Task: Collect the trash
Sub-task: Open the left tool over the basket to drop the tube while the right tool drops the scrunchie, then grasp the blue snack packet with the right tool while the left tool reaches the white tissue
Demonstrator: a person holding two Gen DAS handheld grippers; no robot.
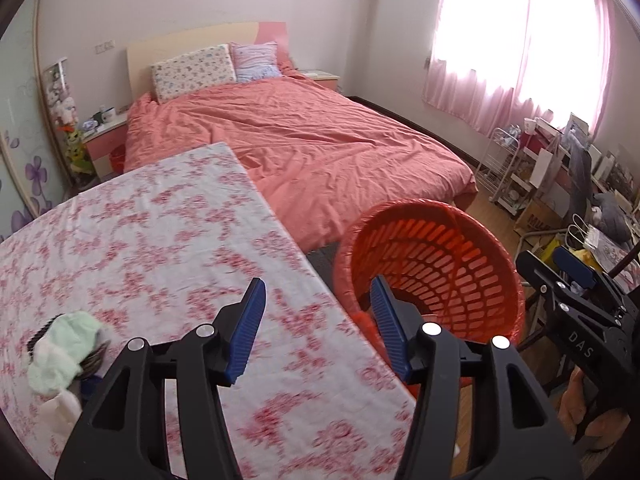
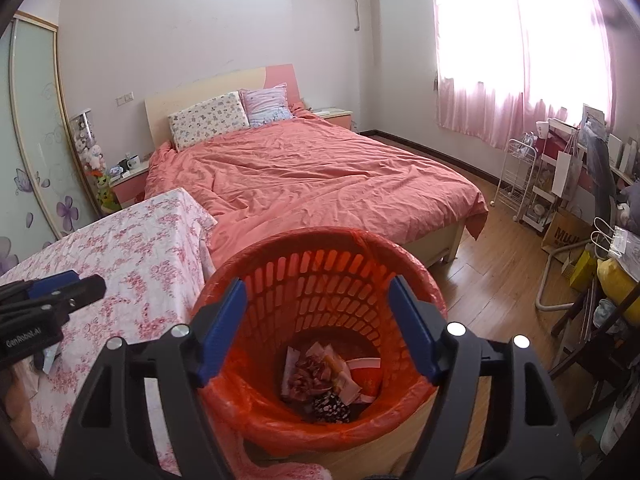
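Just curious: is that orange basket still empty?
No, the orange basket already holds crumpled wrappers at its bottom, seen from the right wrist.

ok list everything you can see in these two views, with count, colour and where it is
bin: one, orange slatted, red liner, on the floor beside the table
trash in bin: several wrappers and scraps, mixed colours, at the bottom
table: one, white cloth with red flowers, left of the bin
tissues: crumpled clump, pale green and white, near left part of the table
bed: one, coral cover, behind the table
pillows: two, one patterned, one lilac, at the headboard
curtains: pink, at the window on the right
left gripper: open, empty, over the table edge
right gripper: open, empty, above the bin
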